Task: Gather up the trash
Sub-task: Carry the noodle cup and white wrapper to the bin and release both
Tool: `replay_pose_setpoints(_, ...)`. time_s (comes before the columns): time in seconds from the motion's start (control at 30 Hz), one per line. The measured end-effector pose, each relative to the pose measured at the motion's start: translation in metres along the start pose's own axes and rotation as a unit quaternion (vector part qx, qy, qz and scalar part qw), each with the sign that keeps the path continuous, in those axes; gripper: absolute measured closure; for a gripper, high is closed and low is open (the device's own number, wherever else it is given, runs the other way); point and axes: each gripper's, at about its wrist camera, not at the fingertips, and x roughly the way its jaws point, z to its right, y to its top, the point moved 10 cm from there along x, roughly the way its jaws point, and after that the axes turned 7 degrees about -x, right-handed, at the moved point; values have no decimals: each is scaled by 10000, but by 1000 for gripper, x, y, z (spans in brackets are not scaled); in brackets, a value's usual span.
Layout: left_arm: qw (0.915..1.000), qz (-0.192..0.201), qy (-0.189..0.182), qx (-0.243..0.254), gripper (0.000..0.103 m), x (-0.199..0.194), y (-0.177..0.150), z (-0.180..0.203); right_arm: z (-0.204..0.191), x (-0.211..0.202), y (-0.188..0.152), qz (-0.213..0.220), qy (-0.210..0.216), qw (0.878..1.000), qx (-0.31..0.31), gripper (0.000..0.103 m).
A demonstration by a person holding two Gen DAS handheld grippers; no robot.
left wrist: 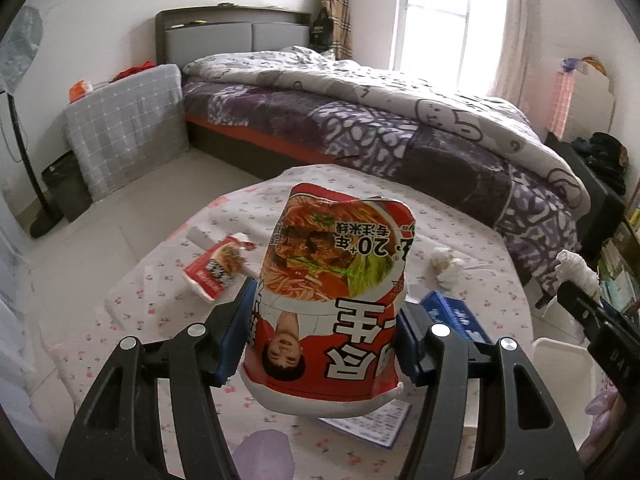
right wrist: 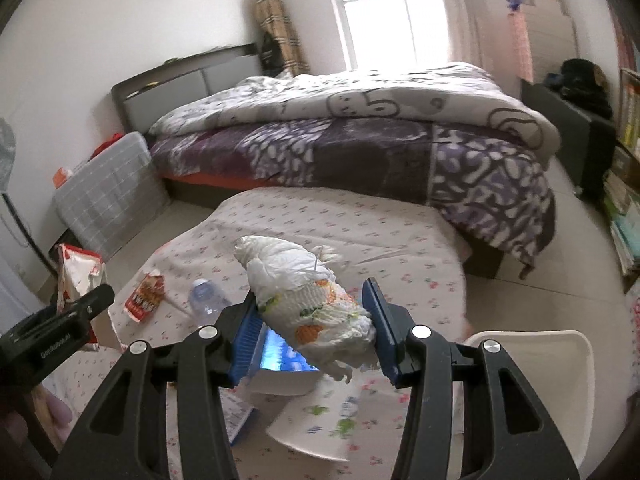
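Note:
My left gripper (left wrist: 326,316) is shut on a crushed red-and-white instant noodle cup (left wrist: 332,292) and holds it upside down above the round table (left wrist: 132,300). My right gripper (right wrist: 310,308) is shut on a rolled white diaper with orange prints (right wrist: 308,296), held above the table (right wrist: 400,248). The right gripper with its white bundle shows at the right edge of the left wrist view (left wrist: 576,276). The left gripper with the cup shows at the left edge of the right wrist view (right wrist: 76,276).
On the flowered tablecloth lie a red snack wrapper (left wrist: 218,266) (right wrist: 146,296), crumpled tissue (left wrist: 444,266), a blue box (left wrist: 456,316) (right wrist: 280,360), a clear plastic bottle (right wrist: 206,296) and papers. A white bin (right wrist: 560,364) stands at the right. A bed (left wrist: 380,120) lies behind.

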Motion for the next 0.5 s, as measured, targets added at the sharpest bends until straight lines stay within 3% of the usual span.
replay_pose_setpoints(0.5, 9974, -70, -481, 530, 45, 5, -26, 80, 95, -40, 5, 194, -666, 9961, 548, 54)
